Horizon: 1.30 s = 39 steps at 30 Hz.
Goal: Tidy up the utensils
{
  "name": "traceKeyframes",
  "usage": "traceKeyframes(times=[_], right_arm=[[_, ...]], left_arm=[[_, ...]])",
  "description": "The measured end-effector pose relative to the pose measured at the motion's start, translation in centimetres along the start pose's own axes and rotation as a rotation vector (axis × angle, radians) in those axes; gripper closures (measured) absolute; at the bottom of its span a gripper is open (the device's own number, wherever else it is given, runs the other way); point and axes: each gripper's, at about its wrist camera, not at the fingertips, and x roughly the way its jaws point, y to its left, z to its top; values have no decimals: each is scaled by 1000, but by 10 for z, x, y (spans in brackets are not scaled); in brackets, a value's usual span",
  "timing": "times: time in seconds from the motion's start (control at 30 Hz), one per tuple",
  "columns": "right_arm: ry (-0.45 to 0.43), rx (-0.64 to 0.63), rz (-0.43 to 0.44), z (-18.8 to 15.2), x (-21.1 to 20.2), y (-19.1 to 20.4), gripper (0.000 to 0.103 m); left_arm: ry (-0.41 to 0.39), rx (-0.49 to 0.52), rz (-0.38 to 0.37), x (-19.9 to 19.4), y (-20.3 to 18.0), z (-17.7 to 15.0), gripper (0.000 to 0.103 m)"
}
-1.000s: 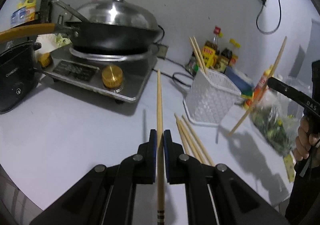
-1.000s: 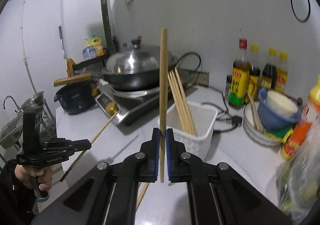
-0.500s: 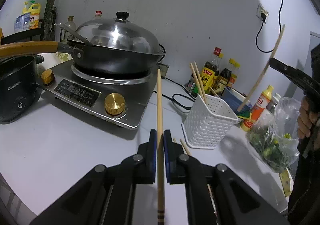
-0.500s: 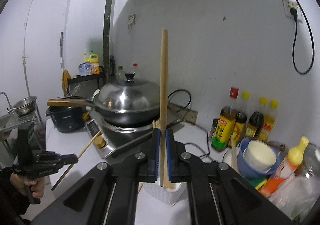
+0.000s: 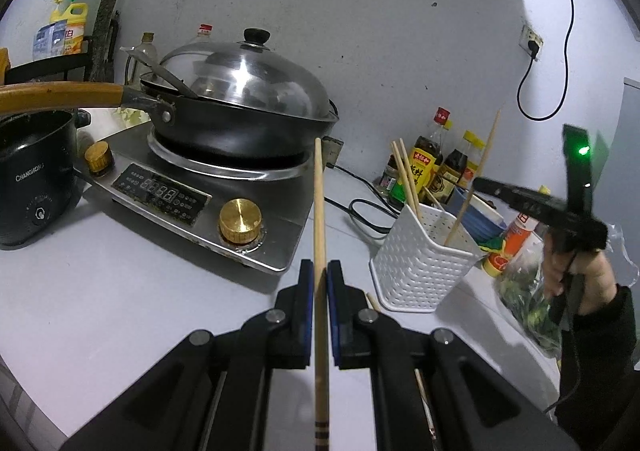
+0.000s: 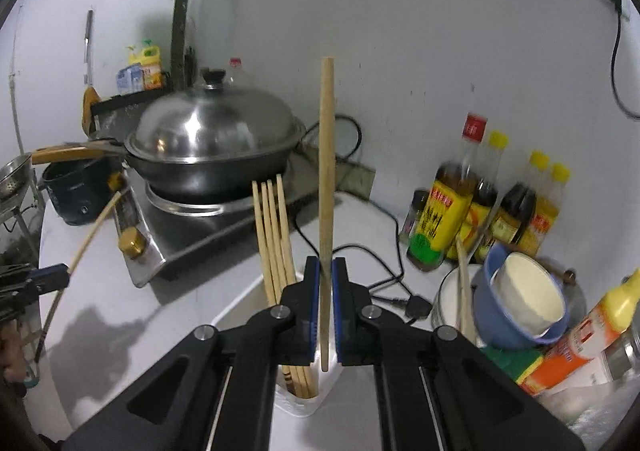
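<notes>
My left gripper (image 5: 320, 275) is shut on a wooden chopstick (image 5: 319, 211) that points forward over the counter. My right gripper (image 6: 326, 271) is shut on another chopstick (image 6: 326, 171), held upright with its lower end inside the white perforated holder (image 5: 420, 251). In the left wrist view that chopstick (image 5: 476, 179) leans into the holder, with the right gripper (image 5: 480, 183) above the far rim. Several chopsticks (image 6: 274, 235) stand in the holder (image 6: 298, 405). Loose chopsticks (image 5: 372, 301) lie on the counter behind my left fingers.
An induction cooker (image 5: 192, 195) with a lidded wok (image 5: 240, 107) stands at the left, beside a black pot (image 5: 32, 179). Sauce bottles (image 6: 452, 203), stacked bowls (image 6: 516, 299), an orange squeeze bottle (image 6: 580, 343) and a bag of greens (image 5: 524, 299) crowd the right. A power cord (image 5: 360, 211) crosses the counter.
My right gripper has come down over the holder and its chopstick's lower end now sits inside it. My left gripper has kept its chopstick and risen, tilting its view up a little.
</notes>
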Motion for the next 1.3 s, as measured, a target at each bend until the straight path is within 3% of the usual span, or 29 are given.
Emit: traceKeyframes(times=[0.33, 0.43, 0.73, 0.9, 1.07, 1.3], right_arm=[[72, 89, 64, -21, 38, -3, 97], [65, 94, 92, -28, 36, -3, 87], [33, 146, 105, -42, 15, -24, 85], [34, 174, 107, -57, 13, -40, 77], [28, 209, 117, -67, 12, -57, 77], [-33, 277, 138, -77, 4, -81, 69]], left_arm=[[-20, 12, -6, 0, -12, 8, 97], [-25, 15, -13, 1, -19, 10, 97], [-39, 33, -53, 17, -52, 26, 97], [-64, -23, -72, 34, -67, 40, 97], [-85, -102, -73, 61, -79, 58, 97], [-112, -168, -109, 95, -106, 85, 97]])
